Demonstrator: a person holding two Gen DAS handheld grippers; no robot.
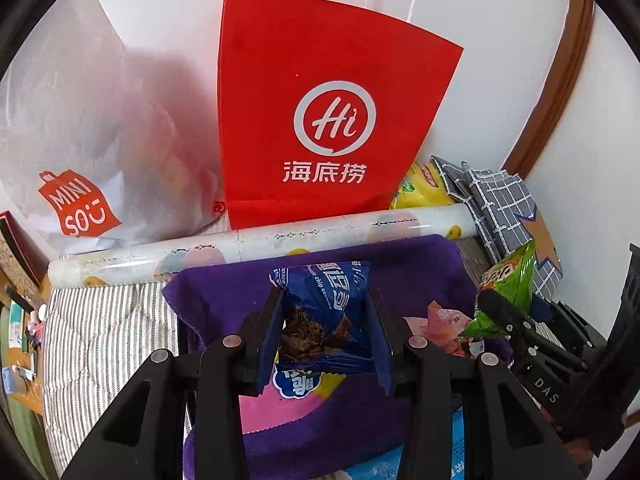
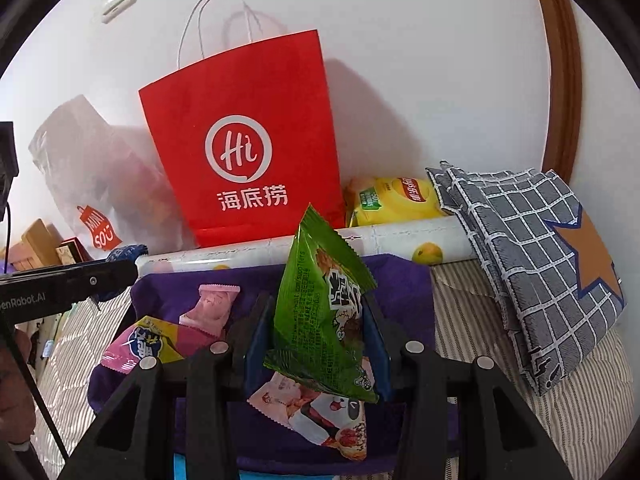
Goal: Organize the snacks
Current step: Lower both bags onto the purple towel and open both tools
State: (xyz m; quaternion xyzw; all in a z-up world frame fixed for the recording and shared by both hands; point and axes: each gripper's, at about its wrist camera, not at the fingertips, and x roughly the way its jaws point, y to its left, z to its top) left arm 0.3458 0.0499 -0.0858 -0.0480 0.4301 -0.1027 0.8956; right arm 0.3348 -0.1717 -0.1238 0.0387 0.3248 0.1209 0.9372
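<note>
My left gripper (image 1: 325, 312) is shut on a blue cookie packet (image 1: 326, 312), held upright above a purple cloth (image 1: 420, 276). My right gripper (image 2: 320, 320) is shut on a green snack packet (image 2: 320, 300), also over the purple cloth (image 2: 400, 280); the same green packet (image 1: 510, 292) shows at the right of the left wrist view. On the cloth lie a pink-and-yellow packet (image 2: 140, 346), a small pink packet (image 2: 210, 306) and a panda-print packet (image 2: 332, 420). A red paper bag (image 2: 244, 140) stands against the wall behind.
A white plastic shopping bag (image 1: 80, 140) leans left of the red bag (image 1: 320, 100). A rolled printed sheet (image 1: 240, 244) lies behind the cloth. A yellow chip bag (image 2: 396, 200) and a grey checked fabric bag (image 2: 540, 260) sit at right on striped bedding (image 1: 100, 320).
</note>
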